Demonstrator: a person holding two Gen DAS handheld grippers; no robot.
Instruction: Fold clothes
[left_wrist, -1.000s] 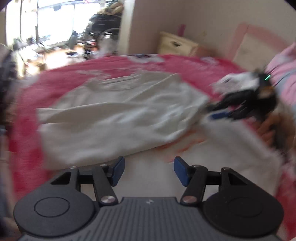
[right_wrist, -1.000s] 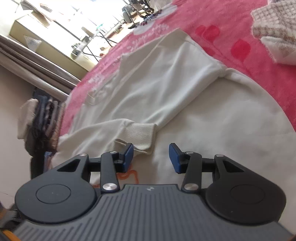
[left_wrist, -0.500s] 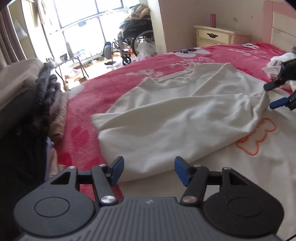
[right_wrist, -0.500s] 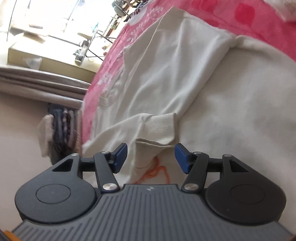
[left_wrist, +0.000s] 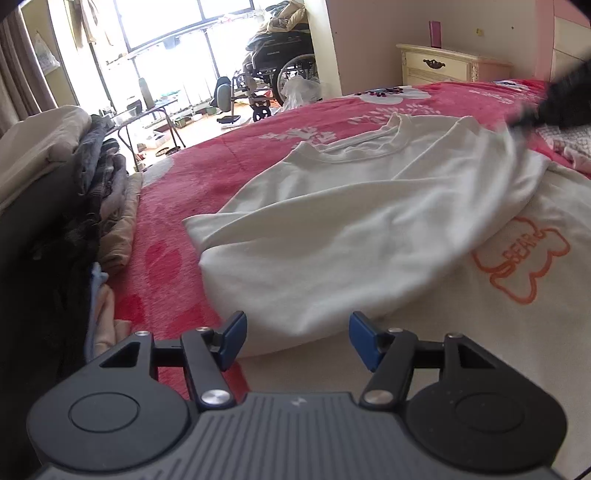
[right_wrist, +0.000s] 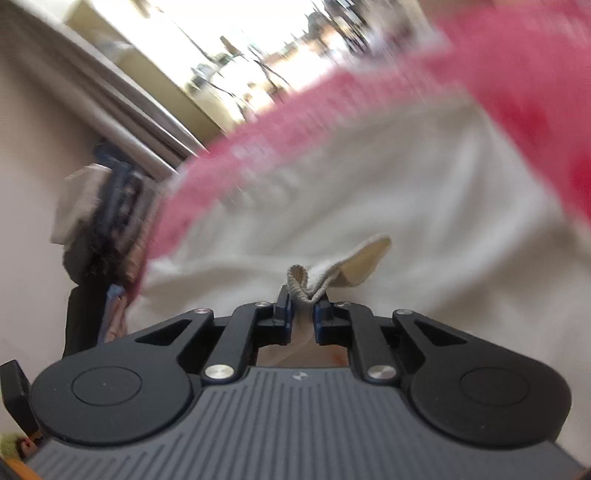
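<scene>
Right claw (right_wrist: 303, 308) is pinching the ribbed cuff (right_wrist: 343, 267) of the white sweatshirt (left_wrist: 369, 221) lying on the red bed (left_wrist: 221, 162); left claw (left_wrist: 297, 341) is hovering spread near its edge. Folding is barely beginning.

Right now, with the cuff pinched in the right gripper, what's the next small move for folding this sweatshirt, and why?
Probably carry the ribbed cuff across the white sweatshirt toward its middle and lay the sleeve flat. The right gripper is shut on the cuff, lifted off the body, while the left gripper hangs open over the near folded edge, gripping nothing.
</scene>
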